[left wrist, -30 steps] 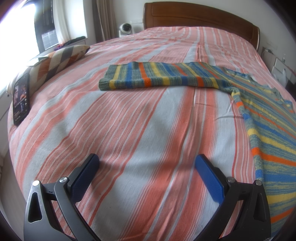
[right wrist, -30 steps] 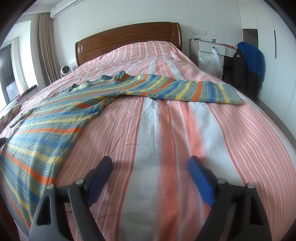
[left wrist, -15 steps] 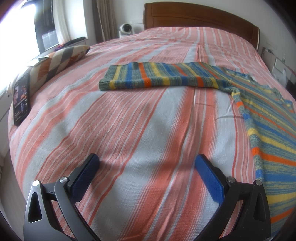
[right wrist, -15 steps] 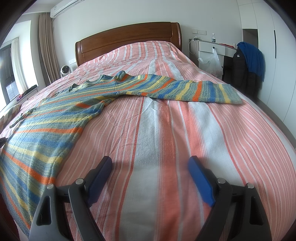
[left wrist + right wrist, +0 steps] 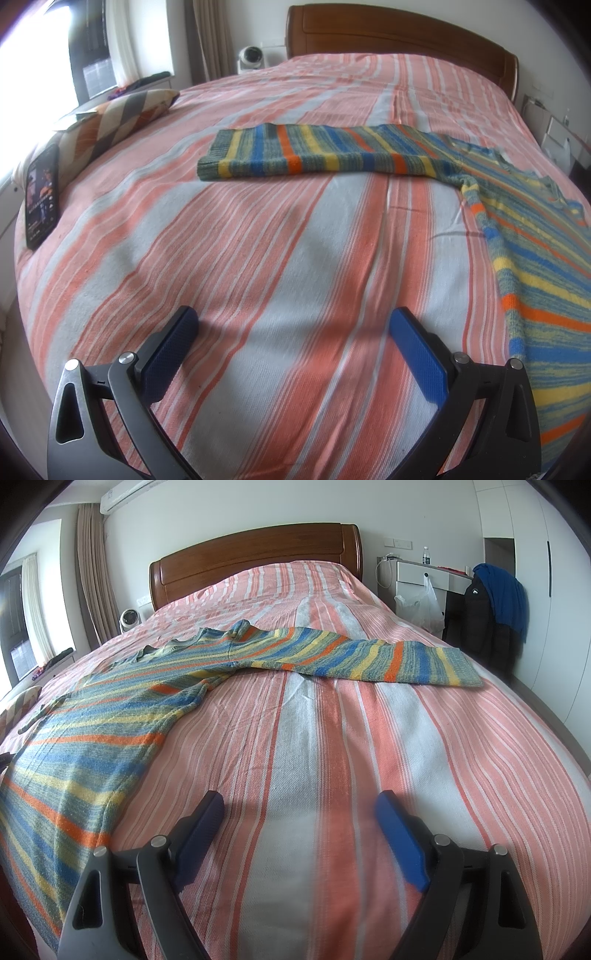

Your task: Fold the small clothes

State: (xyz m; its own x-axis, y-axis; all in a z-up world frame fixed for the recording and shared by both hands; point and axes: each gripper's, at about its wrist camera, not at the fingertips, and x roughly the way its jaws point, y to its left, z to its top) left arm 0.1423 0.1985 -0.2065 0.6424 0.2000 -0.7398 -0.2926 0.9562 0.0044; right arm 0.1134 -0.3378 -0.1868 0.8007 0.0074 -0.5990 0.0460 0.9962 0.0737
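A striped knit sweater (image 5: 535,236) in blue, yellow, orange and grey-green lies spread flat on the bed. In the left wrist view one sleeve (image 5: 317,155) stretches left across the middle, and the body fills the right edge. In the right wrist view the sweater's body (image 5: 85,731) lies at the left and its other sleeve (image 5: 369,657) reaches right. My left gripper (image 5: 293,317) hovers open over bare bedspread, to the left of the sweater. Over the bedspread to the right of the sweater's body, my right gripper (image 5: 299,801) is open too. Both hold nothing.
The bed has a pink, white and grey striped cover (image 5: 351,757) and a wooden headboard (image 5: 255,557). A phone (image 5: 42,195) and a patterned pillow (image 5: 122,118) lie at the bed's left edge. A white cabinet (image 5: 421,576) and hanging jackets (image 5: 495,602) stand to the right.
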